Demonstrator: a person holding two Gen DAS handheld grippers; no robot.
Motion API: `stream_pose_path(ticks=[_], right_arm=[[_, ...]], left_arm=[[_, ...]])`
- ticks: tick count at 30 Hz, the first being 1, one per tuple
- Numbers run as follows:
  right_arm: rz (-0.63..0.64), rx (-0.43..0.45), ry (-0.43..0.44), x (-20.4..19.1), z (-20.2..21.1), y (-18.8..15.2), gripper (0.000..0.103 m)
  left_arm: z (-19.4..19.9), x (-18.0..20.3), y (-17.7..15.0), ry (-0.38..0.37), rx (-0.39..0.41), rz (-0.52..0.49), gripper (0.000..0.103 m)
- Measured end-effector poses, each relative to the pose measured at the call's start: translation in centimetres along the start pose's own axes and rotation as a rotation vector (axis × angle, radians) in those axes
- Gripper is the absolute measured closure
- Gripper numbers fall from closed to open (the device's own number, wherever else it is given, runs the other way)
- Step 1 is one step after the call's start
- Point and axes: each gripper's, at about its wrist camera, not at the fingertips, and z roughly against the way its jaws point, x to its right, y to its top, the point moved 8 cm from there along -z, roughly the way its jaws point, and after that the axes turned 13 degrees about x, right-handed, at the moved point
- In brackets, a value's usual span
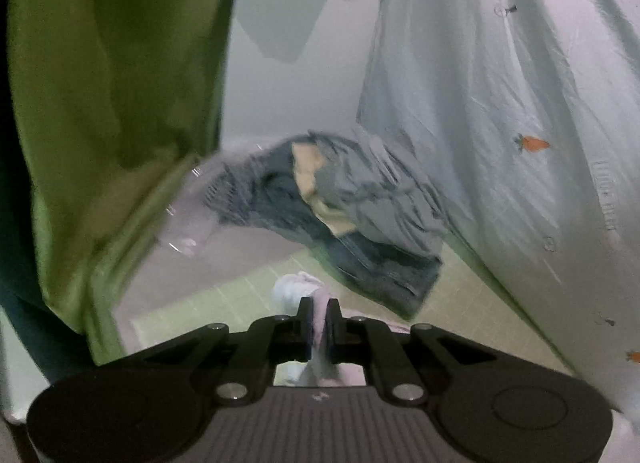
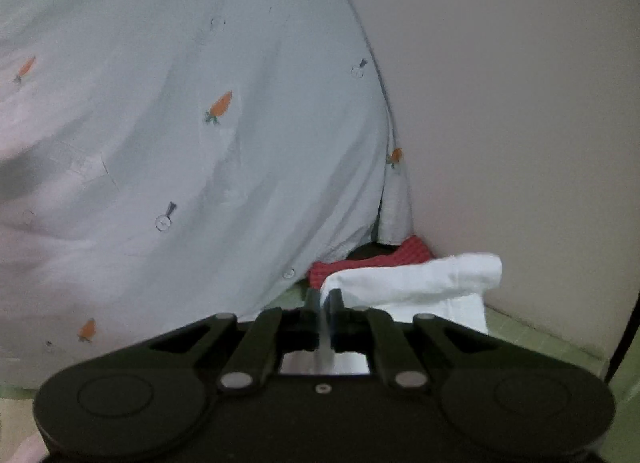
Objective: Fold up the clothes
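A pale blue shirt with small orange carrot prints [image 1: 500, 111] hangs lifted in the air on the right of the left wrist view and fills the left half of the right wrist view [image 2: 180, 123]. My left gripper [image 1: 318, 313] is shut on a pinch of its pale fabric. My right gripper [image 2: 325, 303] is shut on a thin edge of the same shirt. Both hold it above the green mat [image 1: 224, 303].
A heap of dark grey and blue clothes [image 1: 340, 199] lies on the mat against the wall. A green cloth [image 1: 116, 103] hangs at the left. A folded white cloth [image 2: 424, 283] sits on a red one [image 2: 360, 259] near the beige wall [image 2: 520, 103].
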Motion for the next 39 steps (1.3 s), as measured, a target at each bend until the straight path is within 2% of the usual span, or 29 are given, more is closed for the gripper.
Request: stream_pose_path(ticks=[3,6,12,15,18,20,21,22,23,24,25,27,30,34,36,39], right_arm=[[-0.079,-0.052,0.018,0.3,-1.9,-1.5,0.100],[-0.042,-0.075,0.003,-0.2,-3.8,-2.7,0.100],[-0.062,-0.052,-0.004,-1.5,-8.3,-2.3,0.101],[-0.059,-0.022,0.023,-4.5,-12.6,-1.5,0.100],[-0.018,-0.014,0.078,-9.6,-19.2,-1.5,0.100],[-0.006,-0.038,0.129,-13.2,-23.3,-2.2,0.099],[-0.030,-0.049,0.141,-14.7,-25.2,-2.7,0.089],[-0.046,-0.073,0.135,-15.4,-26.2,-3.2,0.063],[-0.059,-0.098,0.127,-16.1,-27.0,-3.7,0.047],[-0.073,-0.124,0.118,-16.7,-27.8,-4.1,0.025],[-0.063,-0.124,0.114,-16.5,-27.5,-4.8,0.020],[-0.014,-0.147,0.094,-15.4,-26.7,-7.1,0.014],[0.052,-0.314,-0.034,-10.7,-25.7,-13.6,0.012],[-0.064,-0.513,-0.224,-3.3,-22.9,-21.1,0.013],[-0.148,-0.566,-0.265,-1.5,-22.1,-23.3,0.013],[-0.132,-0.585,-0.243,-2.0,-23.0,-24.9,0.013]], left_arm=[[-1.3,1.0,-1.6,-0.009,-0.037,0.026,0.095],[-1.9,1.9,-2.0,0.002,-0.021,0.009,0.096],[-5.4,3.8,-0.6,0.017,0.011,0.044,0.096],[-8.7,5.7,0.7,0.003,0.013,0.069,0.096],[-13.0,9.0,1.4,-0.008,0.050,0.037,0.095],[-16.2,10.8,1.6,0.029,0.080,0.028,0.085],[-17.2,11.3,1.5,0.055,0.062,0.043,0.076],[-18.1,11.6,1.4,0.078,0.043,0.060,0.059],[-18.5,11.8,1.1,0.084,0.024,0.090,0.043],[-18.4,11.9,0.8,0.073,0.026,0.111,0.036],[-18.0,12.1,0.2,0.056,0.035,0.110,0.030],[-17.5,12.5,-1.5,0.040,0.013,0.041,0.028],[-16.7,12.9,-5.2,0.043,-0.083,-0.057,0.028],[-15.0,13.8,-9.1,0.000,-0.175,-0.096,0.028],[-14.3,14.8,-10.3,-0.020,-0.194,-0.131,0.028],[-13.1,16.8,-11.5,-0.075,-0.218,-0.161,0.028]])
